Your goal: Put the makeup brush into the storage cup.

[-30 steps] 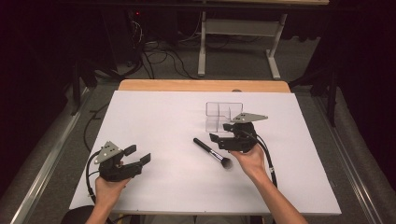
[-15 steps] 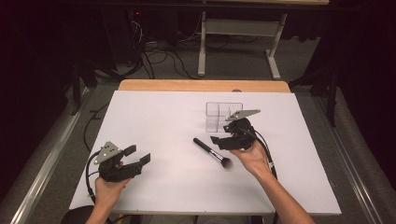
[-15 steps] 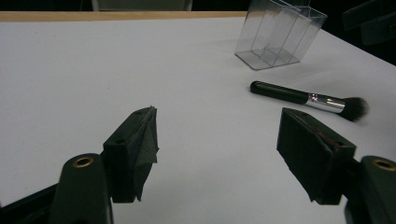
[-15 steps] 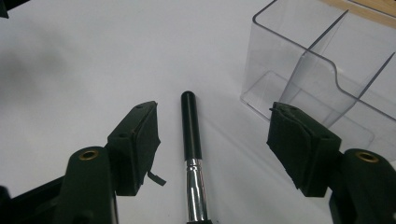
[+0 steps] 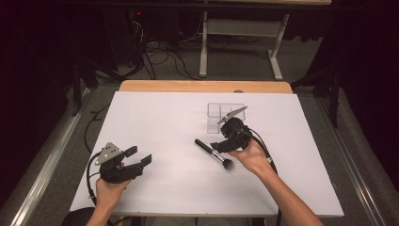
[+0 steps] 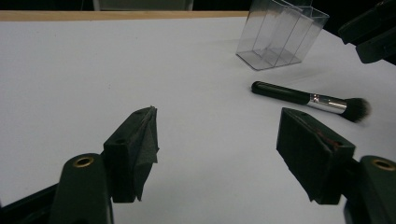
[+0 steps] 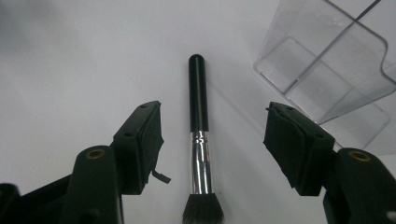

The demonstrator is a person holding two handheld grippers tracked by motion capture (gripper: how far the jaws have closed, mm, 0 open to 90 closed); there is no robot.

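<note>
Makeup brush point(image 7: 198, 135) flat on white table point(image 5: 155, 117), between spread jaws of right gripper point(image 7: 212, 140), apparently untouched. Long axis along jaws: bristles toward gripper, black handle away. Clear organizer point(image 7: 336, 70) just beside. Left gripper point(image 6: 217, 149) spread, well apart.

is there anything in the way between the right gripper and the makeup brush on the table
Nothing visible. The right gripper hangs open right over the makeup brush, its fingers either side of the handle. The clear organizer sits off to one side.
</note>
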